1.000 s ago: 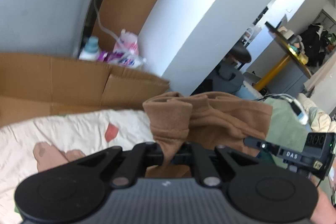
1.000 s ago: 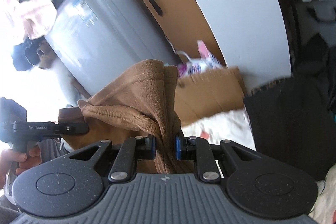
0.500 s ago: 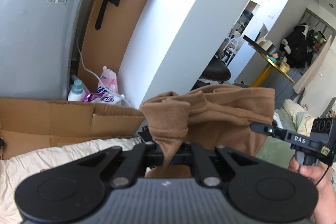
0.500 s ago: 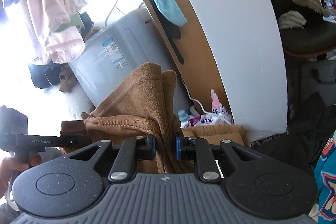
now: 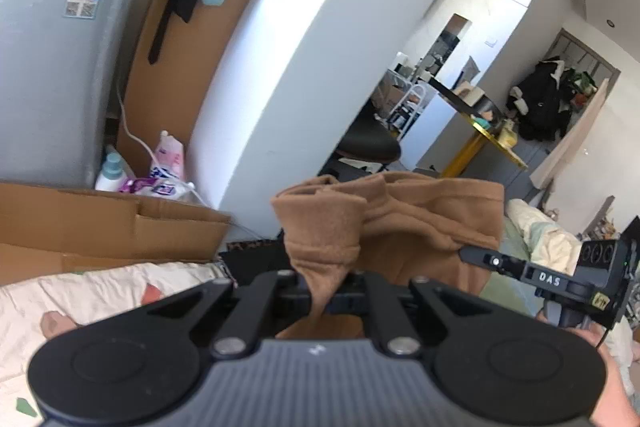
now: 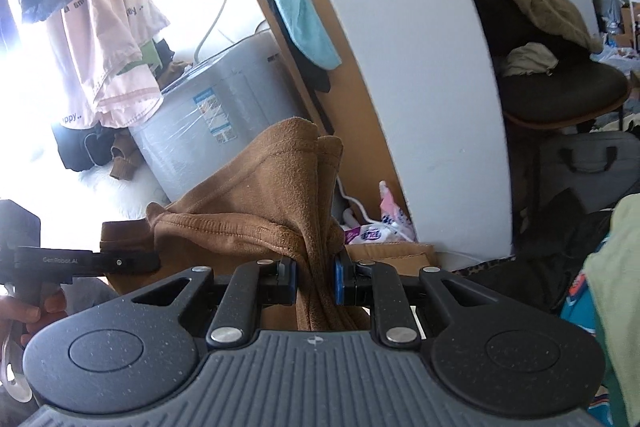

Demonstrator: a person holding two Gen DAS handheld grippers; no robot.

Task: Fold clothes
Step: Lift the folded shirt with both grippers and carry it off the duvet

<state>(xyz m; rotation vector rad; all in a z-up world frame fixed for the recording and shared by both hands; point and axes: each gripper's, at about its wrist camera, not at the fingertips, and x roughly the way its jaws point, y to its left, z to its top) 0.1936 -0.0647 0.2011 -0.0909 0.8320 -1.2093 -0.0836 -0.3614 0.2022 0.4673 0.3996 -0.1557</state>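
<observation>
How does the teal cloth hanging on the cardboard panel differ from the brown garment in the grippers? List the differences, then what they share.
1. The teal cloth is pale blue-green; the brown garment is tan.
2. The teal cloth hangs loose, untouched; the brown garment is clamped by the left gripper and the right gripper.
3. The teal cloth drapes long and narrow; the brown garment is bunched and stretched between the grippers.
Both look soft and fleecy.

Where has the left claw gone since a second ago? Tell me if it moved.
Yes. The left claw, shut on the brown garment, has tilted upward: the cardboard box sits lower in its view.
</observation>
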